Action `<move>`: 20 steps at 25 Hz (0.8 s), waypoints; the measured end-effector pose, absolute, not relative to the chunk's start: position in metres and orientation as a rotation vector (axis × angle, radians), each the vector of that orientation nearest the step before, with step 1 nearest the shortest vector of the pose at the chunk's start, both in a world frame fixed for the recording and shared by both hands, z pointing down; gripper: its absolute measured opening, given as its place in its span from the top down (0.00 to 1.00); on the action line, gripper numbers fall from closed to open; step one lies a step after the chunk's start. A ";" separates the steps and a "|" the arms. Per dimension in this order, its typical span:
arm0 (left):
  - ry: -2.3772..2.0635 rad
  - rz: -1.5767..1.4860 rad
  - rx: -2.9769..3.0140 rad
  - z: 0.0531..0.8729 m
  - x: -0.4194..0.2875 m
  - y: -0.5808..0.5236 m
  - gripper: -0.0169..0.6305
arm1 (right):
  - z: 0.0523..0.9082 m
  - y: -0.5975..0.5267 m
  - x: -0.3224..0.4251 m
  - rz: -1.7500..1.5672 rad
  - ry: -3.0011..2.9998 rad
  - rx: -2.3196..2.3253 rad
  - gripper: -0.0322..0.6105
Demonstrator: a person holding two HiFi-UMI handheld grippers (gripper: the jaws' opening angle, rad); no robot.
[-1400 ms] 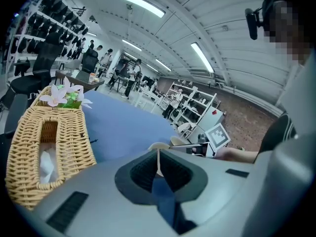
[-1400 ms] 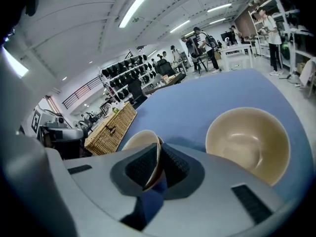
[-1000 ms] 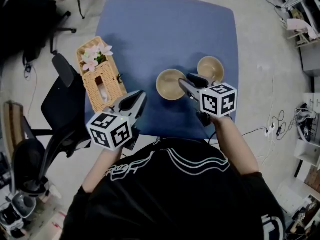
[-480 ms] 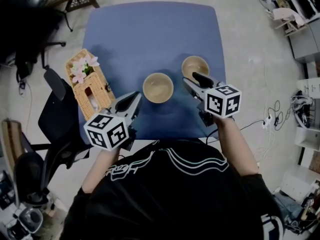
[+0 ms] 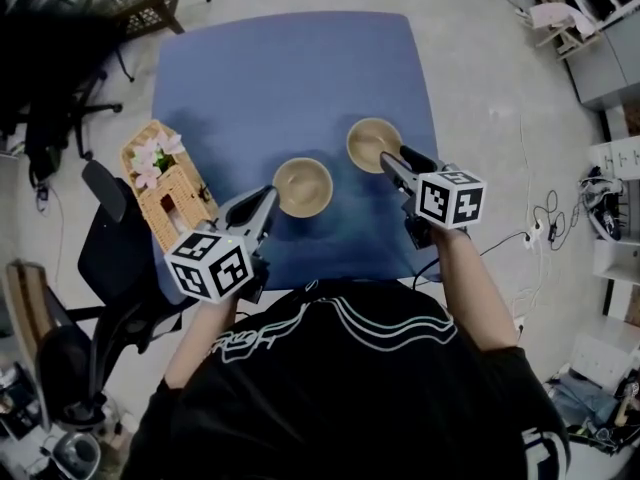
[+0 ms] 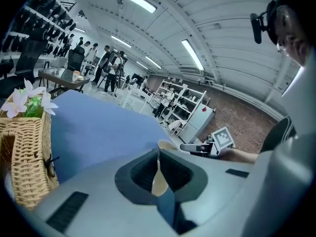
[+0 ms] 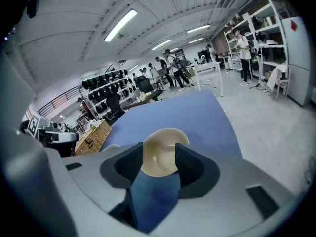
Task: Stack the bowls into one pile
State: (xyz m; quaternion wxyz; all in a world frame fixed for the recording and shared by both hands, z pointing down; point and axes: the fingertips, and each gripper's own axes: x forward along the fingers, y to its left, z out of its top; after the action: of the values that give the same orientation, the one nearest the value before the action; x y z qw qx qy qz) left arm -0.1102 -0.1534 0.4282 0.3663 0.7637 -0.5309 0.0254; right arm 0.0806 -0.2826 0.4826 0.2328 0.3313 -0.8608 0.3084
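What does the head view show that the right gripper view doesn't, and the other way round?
Only the head view shows the person's black shirt and the black chair beside the table. Only the right gripper view shows ceiling lights, shelves and people standing far off. Both show the blue table, the tan bowl on its right side and the wicker basket with flowers.

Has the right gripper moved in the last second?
Yes. The right gripper went rightward, from the left bowl to the right bowl. Its jaws have just been opening and grip nothing.
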 end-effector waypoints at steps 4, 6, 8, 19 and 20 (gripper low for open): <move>-1.367 0.070 1.955 0.431 -0.110 -0.159 0.92 | 0.496 -0.293 0.094 0.867 -2.319 0.963 0.61; -1.369 0.071 1.950 0.432 -0.111 -0.162 0.92 | 0.502 -0.298 0.098 0.871 -2.303 0.987 0.61; -1.369 0.070 1.947 0.435 -0.112 -0.164 0.92 | 0.508 -0.303 0.101 0.886 -2.286 1.009 0.62; -1.372 0.102 1.933 0.441 -0.114 -0.170 0.92 | 0.531 -0.316 0.101 0.991 -2.222 1.057 0.66; -1.372 0.105 1.934 0.440 -0.114 -0.169 0.92 | 0.532 -0.316 0.101 1.000 -2.218 1.062 0.68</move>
State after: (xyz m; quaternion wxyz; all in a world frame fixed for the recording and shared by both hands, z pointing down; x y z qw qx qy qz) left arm -0.1138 -0.1693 0.4404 0.3747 0.7553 -0.5361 0.0408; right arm 0.1011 -0.3157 0.5319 0.2412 0.3882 -0.8109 0.3654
